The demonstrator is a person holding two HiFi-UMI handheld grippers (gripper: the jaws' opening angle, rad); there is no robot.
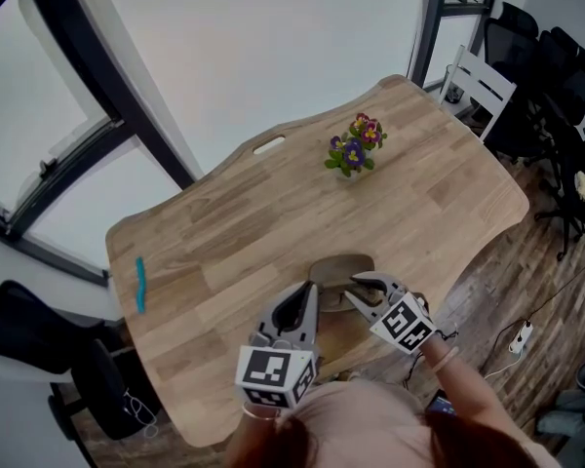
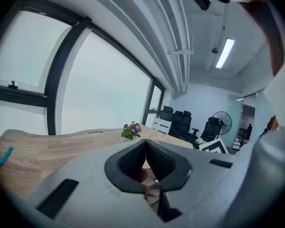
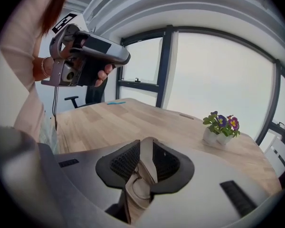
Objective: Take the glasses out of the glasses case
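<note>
A taupe glasses case lies on the wooden table near its front edge. My right gripper reaches it from the right and is shut on a thin taupe edge of the case, which stands upright between the jaws. A rounded part shows below, too hidden to name. My left gripper is held up just left of the case, shut with nothing gripped. In the right gripper view the left gripper hangs high, held by a hand. The glasses are not visible.
A small pot of purple flowers stands at the table's far side. A teal strip lies near the left edge. Black office chairs and a white chair stand at the right. Another dark chair sits at the left.
</note>
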